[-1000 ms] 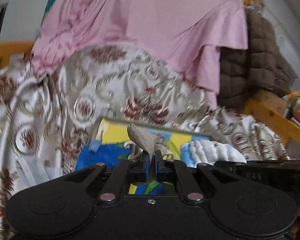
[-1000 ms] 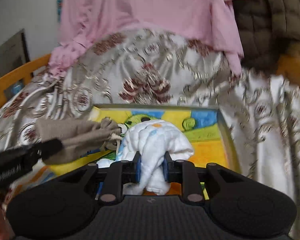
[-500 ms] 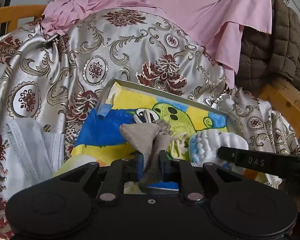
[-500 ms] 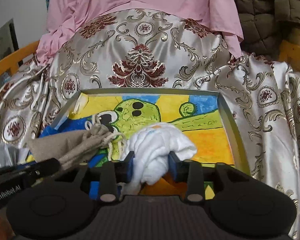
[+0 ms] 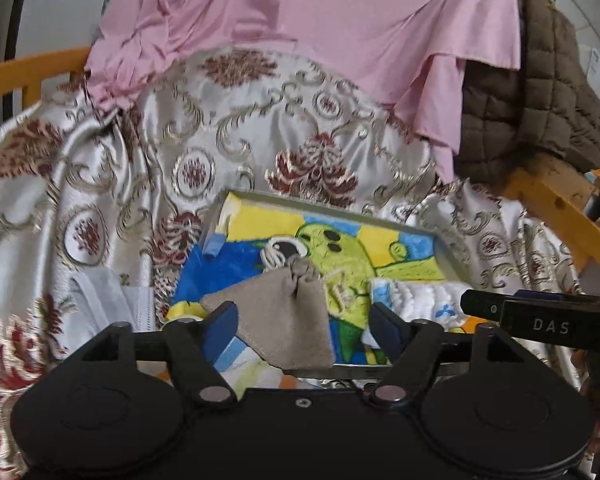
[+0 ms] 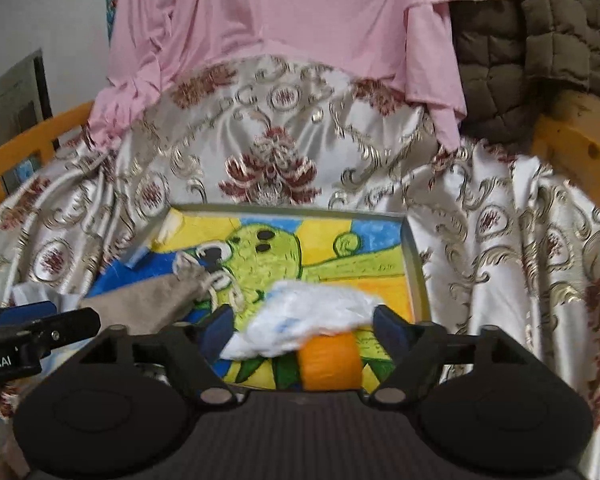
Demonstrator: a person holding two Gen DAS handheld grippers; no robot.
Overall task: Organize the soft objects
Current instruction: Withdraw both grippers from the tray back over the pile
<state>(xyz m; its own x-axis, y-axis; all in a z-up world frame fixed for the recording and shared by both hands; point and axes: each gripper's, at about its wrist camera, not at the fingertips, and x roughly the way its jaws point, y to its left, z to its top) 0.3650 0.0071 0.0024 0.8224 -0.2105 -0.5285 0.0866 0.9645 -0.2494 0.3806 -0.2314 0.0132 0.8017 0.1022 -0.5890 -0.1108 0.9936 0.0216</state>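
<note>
A metal tray (image 5: 446, 256) (image 6: 414, 264) lined with a bright cartoon picture lies on the patterned satin cloth. A beige drawstring pouch (image 5: 284, 312) (image 6: 148, 304) rests in the tray's left part, lying loose between the spread fingers of my left gripper (image 5: 306, 326), which is open. A white fluffy cloth with blue marks (image 6: 308, 316) (image 5: 416, 300) lies in the tray's near right part, between the spread fingers of my right gripper (image 6: 304, 328), which is also open. Neither soft thing is pinched.
Silver satin cloth with red flowers (image 6: 276, 168) covers the seat. A pink sheet (image 5: 320, 20) and a brown quilted jacket (image 6: 540, 32) hang behind. Orange wooden rails (image 5: 560, 208) stand on both sides. A white mask-like cloth (image 5: 108, 300) lies left of the tray.
Both grippers went from shut to open, letting the pouch and the white cloth drop into the tray. Both have drawn back slightly from the tray.
</note>
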